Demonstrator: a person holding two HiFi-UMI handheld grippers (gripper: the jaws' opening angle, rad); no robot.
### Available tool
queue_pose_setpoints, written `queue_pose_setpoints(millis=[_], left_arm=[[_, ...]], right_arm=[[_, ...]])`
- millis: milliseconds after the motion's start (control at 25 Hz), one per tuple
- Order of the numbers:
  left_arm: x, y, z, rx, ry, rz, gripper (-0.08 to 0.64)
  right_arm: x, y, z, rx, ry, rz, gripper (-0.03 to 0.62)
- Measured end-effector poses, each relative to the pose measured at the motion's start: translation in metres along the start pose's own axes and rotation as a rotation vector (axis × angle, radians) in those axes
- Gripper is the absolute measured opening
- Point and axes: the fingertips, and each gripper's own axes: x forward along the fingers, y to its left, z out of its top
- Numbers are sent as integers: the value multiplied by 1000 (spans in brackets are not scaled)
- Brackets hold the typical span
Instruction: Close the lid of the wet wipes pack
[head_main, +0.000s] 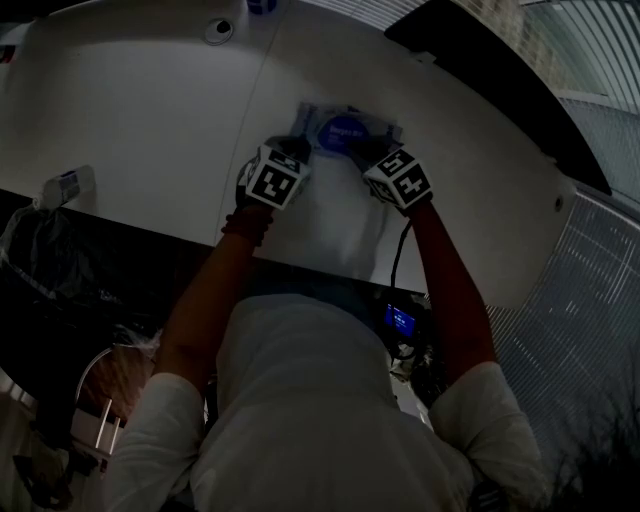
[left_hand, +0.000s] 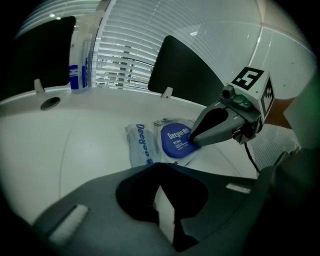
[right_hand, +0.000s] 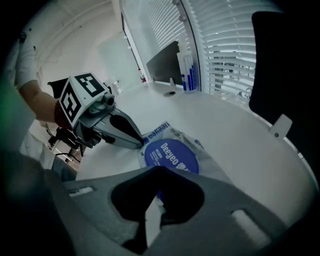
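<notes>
The wet wipes pack (head_main: 345, 120) lies on the white table (head_main: 130, 110) with its round blue lid (left_hand: 175, 140) flat on top. In the left gripper view my right gripper (left_hand: 192, 141) is shut and its tip rests on the lid's right edge. In the right gripper view my left gripper (right_hand: 140, 145) is also shut, its tip touching the pack's left end beside the lid (right_hand: 172, 156). The head view shows the left gripper (head_main: 300, 150) and the right gripper (head_main: 362, 152) meeting over the pack from either side. Nothing is held between either pair of jaws.
A cable hole (left_hand: 50, 103) and a blue-and-white bottle (left_hand: 75, 75) sit at the far left of the table. A dark panel (left_hand: 185, 75) stands behind the pack before window blinds. The table's near edge (head_main: 300, 262) runs close to the person's body.
</notes>
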Motion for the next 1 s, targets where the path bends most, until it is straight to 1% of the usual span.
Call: queue_pose_setpoints(millis=[200, 280, 400, 480, 640, 760, 880, 1000], left_arm=[[-7, 0, 4, -41, -5, -30, 2], [-17, -4, 6, -39, -13, -29, 2], [-34, -12, 16, -28, -40, -25, 2], [-44, -17, 27, -22, -69, -25, 2], [-69, -39, 44, -14, -133, -45, 2], [-94, -59, 50, -34, -185, -67, 2], [-117, -75, 57, -36, -237, -70, 2], [-136, -82, 74, -26, -306, -66, 2]], right_arm=[[-8, 3, 4, 37, -41, -16, 3], [-18, 8, 7, 60, -73, -30, 3], [-36, 14, 14, 112, -149, -58, 3], [-45, 16, 18, 139, -203, -77, 3], [-69, 23, 19, 182, -306, -149, 3], [-95, 40, 27, 220, -384, -188, 3], [-121, 57, 39, 247, -464, -197, 2], [-152, 65, 59, 292, -575, -207, 3]])
